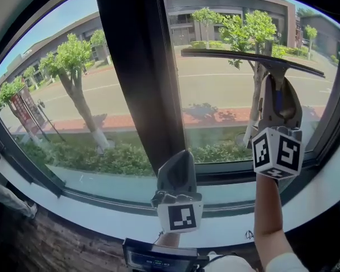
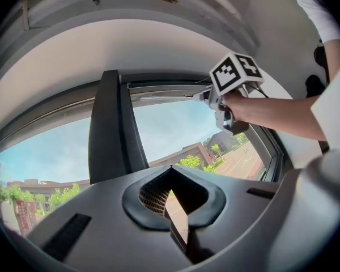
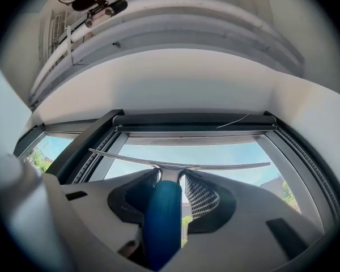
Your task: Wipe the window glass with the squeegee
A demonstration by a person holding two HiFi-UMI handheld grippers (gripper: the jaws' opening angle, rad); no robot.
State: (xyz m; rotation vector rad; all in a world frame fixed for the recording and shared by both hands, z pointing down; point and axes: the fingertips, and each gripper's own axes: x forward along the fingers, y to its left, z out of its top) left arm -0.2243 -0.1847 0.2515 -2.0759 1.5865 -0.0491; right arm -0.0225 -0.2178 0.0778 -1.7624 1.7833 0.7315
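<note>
One tool to reckon with: the squeegee [image 1: 260, 58], high on the right-hand window glass [image 1: 215, 101]. Blade level near the pane's top edge, reaching from close by the dark centre post [image 1: 139, 67] almost to the right edge; against the glass or just off it, contact not plain. Looks light and stiff in the frame, with a soft rubber lip likely to flex and drag on the pane. Probably easy to twist out of line if gripped loosely. Best taken by the blue handle [image 3: 161, 220], smooth and rounded, so perhaps a little slippery. Calls for a firm, square pinch well down its length, not on the thin neck under the blade.

Clamped just there now: right gripper [image 1: 275, 86] closed on the handle, a pad on either side, blade crossing just beyond the fingertips in the right gripper view. Points up the pane, marker cube [image 1: 276, 152] toward the sill [image 1: 102, 211], forearm [image 1: 266, 208] rising near-straight from the sill's right half. Seems a long reach, so even pressure out to the blade's ends is probably hard to keep.

Left gripper [image 1: 181, 158] low at the middle of the sill, just right of the centre post's foot, tips aimed up. Jaws drawn in to a thin slit with nothing between them, only street showing through. Well apart from the squeegee, with no part in the wipe.
</note>
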